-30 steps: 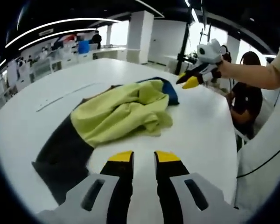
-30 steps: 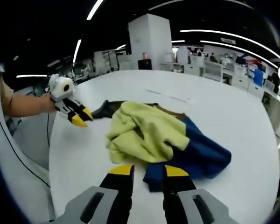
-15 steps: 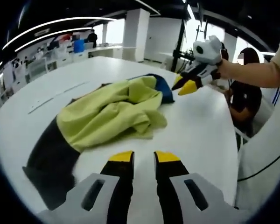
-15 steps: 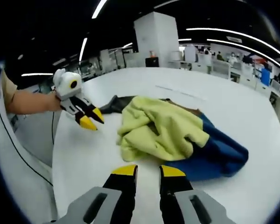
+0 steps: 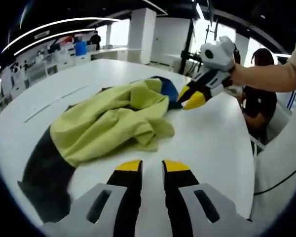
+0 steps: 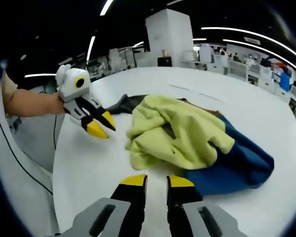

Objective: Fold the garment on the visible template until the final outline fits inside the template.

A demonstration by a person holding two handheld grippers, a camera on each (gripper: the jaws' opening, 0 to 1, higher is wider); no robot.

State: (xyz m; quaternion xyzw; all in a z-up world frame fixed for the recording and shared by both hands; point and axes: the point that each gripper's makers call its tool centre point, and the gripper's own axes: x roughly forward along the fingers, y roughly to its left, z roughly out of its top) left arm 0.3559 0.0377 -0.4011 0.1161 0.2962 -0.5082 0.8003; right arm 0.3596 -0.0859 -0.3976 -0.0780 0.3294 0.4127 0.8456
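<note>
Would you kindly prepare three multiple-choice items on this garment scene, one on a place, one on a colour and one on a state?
1. Where does the garment lie?
A. on the white table
B. on the floor
C. over a chair

2. What colour is the part of the garment bunched on top?
A. red
B. yellow-green
C. white

3. How does the garment lie now?
A. neatly folded in a rectangle
B. crumpled in a heap
C. hanging from a gripper

Answers:
1. A, since the white table shows around the cloth in both views.
2. B, since the yellow-green cloth sits above the dark and blue parts.
3. B, since the cloth is rumpled and both the left gripper and the right gripper have parted tips with nothing between them.
</note>
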